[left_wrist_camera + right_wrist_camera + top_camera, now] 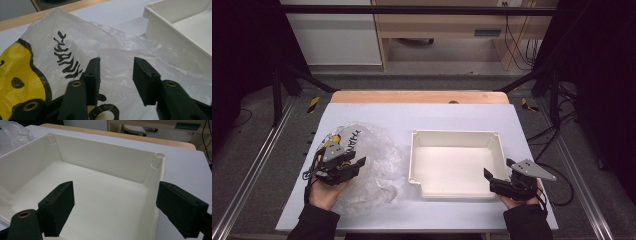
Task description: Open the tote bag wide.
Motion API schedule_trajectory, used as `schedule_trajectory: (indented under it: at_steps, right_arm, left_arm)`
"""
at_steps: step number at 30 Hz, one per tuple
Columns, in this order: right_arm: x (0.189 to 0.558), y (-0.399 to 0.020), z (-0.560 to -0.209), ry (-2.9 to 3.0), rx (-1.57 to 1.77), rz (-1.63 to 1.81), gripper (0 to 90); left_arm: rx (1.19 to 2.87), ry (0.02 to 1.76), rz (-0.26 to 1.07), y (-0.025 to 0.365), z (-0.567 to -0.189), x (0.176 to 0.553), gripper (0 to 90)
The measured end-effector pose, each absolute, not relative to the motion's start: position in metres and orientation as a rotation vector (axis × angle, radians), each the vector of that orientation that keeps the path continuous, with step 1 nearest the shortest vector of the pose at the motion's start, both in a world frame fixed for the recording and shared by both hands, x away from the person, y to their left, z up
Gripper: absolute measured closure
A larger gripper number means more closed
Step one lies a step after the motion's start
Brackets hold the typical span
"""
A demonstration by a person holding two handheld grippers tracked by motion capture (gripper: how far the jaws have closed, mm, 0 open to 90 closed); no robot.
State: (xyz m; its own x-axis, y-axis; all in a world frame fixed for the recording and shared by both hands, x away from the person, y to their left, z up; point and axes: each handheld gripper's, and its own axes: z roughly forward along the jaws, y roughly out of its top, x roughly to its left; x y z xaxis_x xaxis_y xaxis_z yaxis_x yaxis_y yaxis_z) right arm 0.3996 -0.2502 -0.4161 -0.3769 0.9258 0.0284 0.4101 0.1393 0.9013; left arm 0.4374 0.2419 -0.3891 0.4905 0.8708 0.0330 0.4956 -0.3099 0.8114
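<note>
Hovering over the plastic bag (82, 47), left hand-held gripper (116, 75) part-open; right hand-held gripper (115, 205) open, straddling tray wall (156, 185).

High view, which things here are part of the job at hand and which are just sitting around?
In use: plastic bag under the left gripper; white tray, its right wall between the open right gripper's jaws.

Lying about: wooden desk beyond the table, cables behind.
</note>
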Motion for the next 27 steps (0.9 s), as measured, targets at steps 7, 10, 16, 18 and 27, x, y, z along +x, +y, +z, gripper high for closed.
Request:
schedule_trajectory:
  at_steps: [7, 10, 16, 18, 27]
  right_arm:
    - [0.4, -0.25, -0.416, 1.865, 1.277, 1.201, 15.2]
    - [0.399, -0.25, -0.416, 1.869, 1.276, 1.211, 15.8]
    - [0.397, -0.244, -0.408, 1.88, 1.24, 1.259, 18.9]
    - [0.397, -0.239, -0.403, 1.884, 1.219, 1.287, 19.2]
    - [0.397, -0.185, -0.377, 1.946, 1.085, 1.431, 22.8]
  left_arm:
    - [1.97, 1.131, 0.598, 0.247, -0.391, 0.438, 87.4]
    - [1.961, 1.131, 0.586, 0.25, -0.39, 0.438, 89.6]
    - [1.956, 1.095, 0.605, 0.254, -0.382, 0.431, 87.4]
    - [1.945, 1.083, 0.621, 0.256, -0.377, 0.427, 84.5]
    - [1.869, 1.056, 0.676, 0.268, -0.368, 0.405, 63.3]
